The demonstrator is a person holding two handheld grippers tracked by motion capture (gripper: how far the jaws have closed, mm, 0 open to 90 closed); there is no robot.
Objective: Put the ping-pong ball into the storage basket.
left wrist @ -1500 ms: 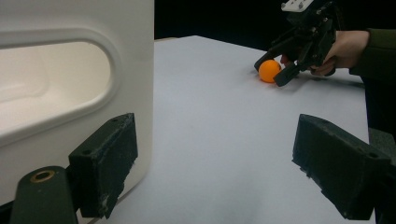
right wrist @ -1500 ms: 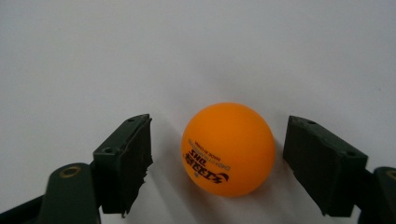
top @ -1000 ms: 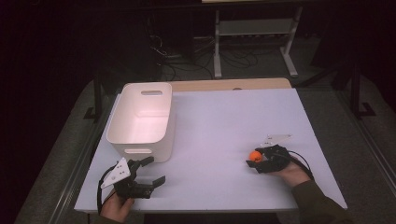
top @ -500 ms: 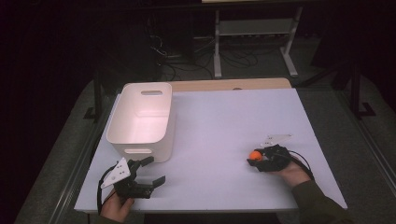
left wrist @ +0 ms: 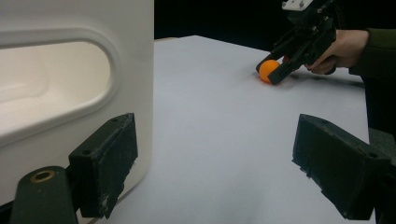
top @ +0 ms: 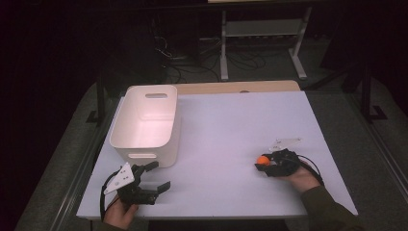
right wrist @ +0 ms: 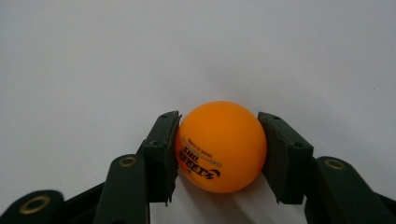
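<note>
An orange ball [right wrist: 220,145] with black print sits on the white table [top: 231,130] at the front right. My right gripper [top: 265,163] has just been closing and is now shut on the ball [top: 262,160], both pads pressed against its sides. The same grip appears far off in the left gripper view, around the ball [left wrist: 269,71]. My left gripper [top: 156,177] rests open at the front left corner, nothing between its fingers [left wrist: 105,163], just in front of the white bin [top: 144,122].
The white bin's handle cut-out [left wrist: 51,79] stands close on the left of the left gripper view. A wooden board [top: 235,87] lies along the table's far edge. Beyond it a metal stand [top: 260,33] and cables sit on the dark floor.
The right gripper's jaws have drawn in around the orange ball. Both hands stay where they were.
</note>
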